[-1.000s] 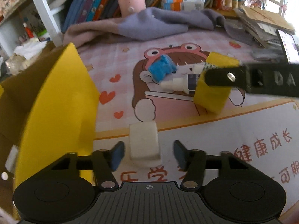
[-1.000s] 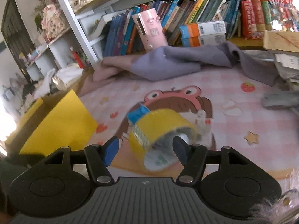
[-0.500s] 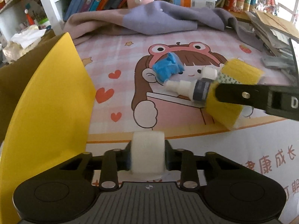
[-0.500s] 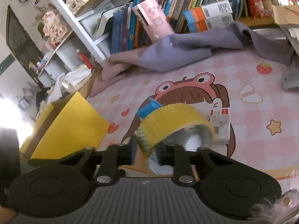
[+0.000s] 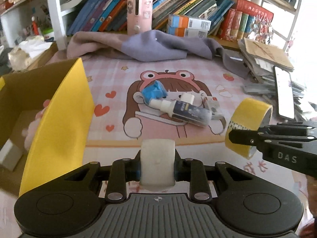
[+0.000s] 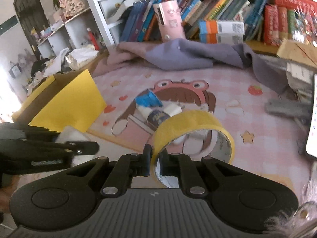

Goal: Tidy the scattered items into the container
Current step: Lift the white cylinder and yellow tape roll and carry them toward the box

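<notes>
My left gripper (image 5: 157, 168) is shut on a white rounded block (image 5: 157, 158), held above the mat near the open cardboard box with yellow flaps (image 5: 59, 123). From the right wrist view, that block (image 6: 72, 135) shows in the left gripper at the left. My right gripper (image 6: 154, 163) is shut on the wall of a yellow tape roll (image 6: 190, 123), lifted off the mat; the roll (image 5: 248, 117) appears at the right in the left wrist view. On the mat lie a blue crumpled piece (image 5: 154, 91), a spray bottle (image 5: 186, 112) and a small carton (image 5: 213, 106).
The pink cartoon mat (image 5: 178, 73) covers the desk. A purple and pink cloth (image 5: 154, 45) lies at the back before a row of books (image 5: 178, 6). Paper stacks and a phone (image 5: 284, 93) sit at the right. A pink pale object (image 5: 33, 127) lies inside the box.
Both grippers closed: the left on the white block, the right on the tape roll's wall. Both lifted their items off the mat, and the views pulled back.
</notes>
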Available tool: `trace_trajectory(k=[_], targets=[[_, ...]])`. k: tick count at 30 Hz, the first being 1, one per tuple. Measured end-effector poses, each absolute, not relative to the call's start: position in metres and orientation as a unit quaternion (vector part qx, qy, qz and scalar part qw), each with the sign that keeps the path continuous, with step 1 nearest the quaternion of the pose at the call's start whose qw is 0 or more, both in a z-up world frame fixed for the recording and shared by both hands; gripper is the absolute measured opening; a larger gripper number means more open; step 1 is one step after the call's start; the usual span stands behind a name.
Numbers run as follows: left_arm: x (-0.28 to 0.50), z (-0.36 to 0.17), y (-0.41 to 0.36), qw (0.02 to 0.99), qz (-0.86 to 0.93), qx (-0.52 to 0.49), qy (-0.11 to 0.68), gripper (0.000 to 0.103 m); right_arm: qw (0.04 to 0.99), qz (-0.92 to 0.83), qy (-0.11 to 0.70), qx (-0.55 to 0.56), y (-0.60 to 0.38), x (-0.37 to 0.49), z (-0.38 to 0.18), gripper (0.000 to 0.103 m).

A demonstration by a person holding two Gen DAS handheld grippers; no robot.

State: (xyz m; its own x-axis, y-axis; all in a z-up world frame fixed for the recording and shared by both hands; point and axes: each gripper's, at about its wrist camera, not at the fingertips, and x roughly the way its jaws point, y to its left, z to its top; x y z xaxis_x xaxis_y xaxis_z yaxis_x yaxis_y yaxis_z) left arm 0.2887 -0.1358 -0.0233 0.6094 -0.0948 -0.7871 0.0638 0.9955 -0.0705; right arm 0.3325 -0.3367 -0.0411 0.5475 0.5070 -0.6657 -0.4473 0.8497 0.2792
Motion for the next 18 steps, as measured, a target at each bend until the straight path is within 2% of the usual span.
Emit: trace_trajectory(k=[7, 18], targets=[[0.254, -0.008, -0.135, 0.901, -0.059, -0.038, 0.428, 0.025, 0.881, 0.277, 0.381, 0.037, -0.341, 0.298, -0.022, 0.008], [0.195, 0.019, -0.123, 0.924, -0.117, -0.044, 0.361, 0.025, 0.904, 0.255, 0.343, 0.009, -0.340, 0.241, 0.021, 0.008]])
